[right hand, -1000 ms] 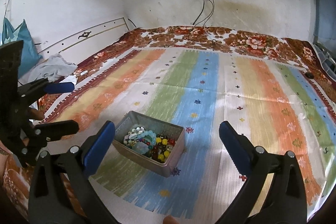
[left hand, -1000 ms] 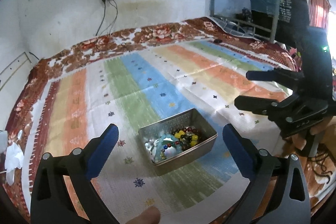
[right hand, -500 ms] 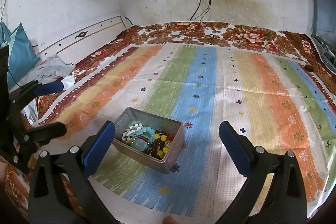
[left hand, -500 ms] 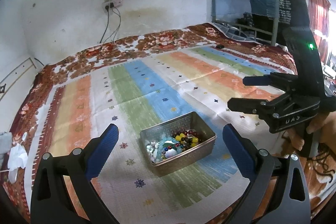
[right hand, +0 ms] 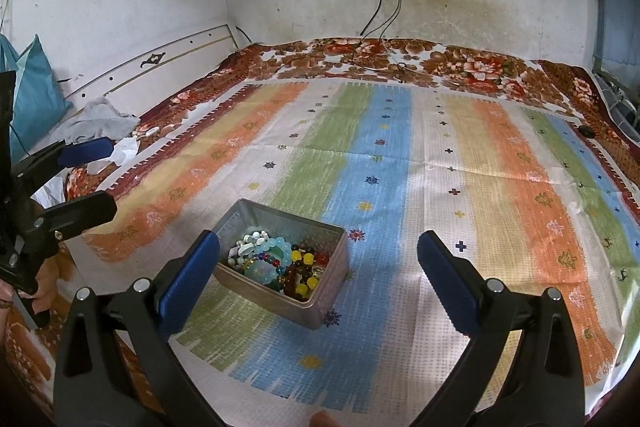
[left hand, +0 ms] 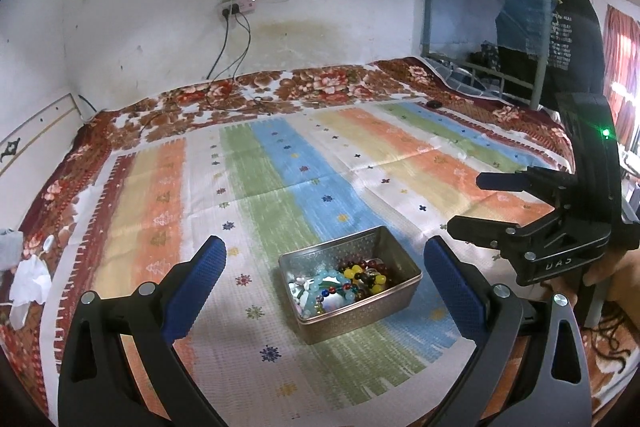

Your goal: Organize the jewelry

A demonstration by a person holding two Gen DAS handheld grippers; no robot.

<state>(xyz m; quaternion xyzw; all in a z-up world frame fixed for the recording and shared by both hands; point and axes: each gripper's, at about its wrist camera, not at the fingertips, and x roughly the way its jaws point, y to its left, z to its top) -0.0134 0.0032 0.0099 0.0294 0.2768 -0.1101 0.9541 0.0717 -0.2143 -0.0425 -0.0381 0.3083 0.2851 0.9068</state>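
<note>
An open rectangular metal tin [left hand: 394, 301] rests on a striped cloth [left hand: 280, 187] spread over the bed, at the near middle of the scene, where a green stripe meets a blue one. The tin holds a loose heap of beaded jewelry [left hand: 340, 283]: pale blue and white beads toward its left end, yellow, dark red and brown beads toward its right end. In the right wrist view the same tin [right hand: 320, 303] shows the heap [right hand: 276, 263] filling most of its floor.

The left gripper [left hand: 324, 267] hangs above the cloth, jaws spread wide and empty, the tin between its blue pads [left hand: 452, 291] in the view. The right gripper [right hand: 318, 263] is likewise wide open and holds nothing, poised near the tin. Neither touches the tin.

A floral blanket [right hand: 440, 63] borders the cloth at the far edge. Crumpled grey fabric [right hand: 100, 123] lies at the far left of the bed.
</note>
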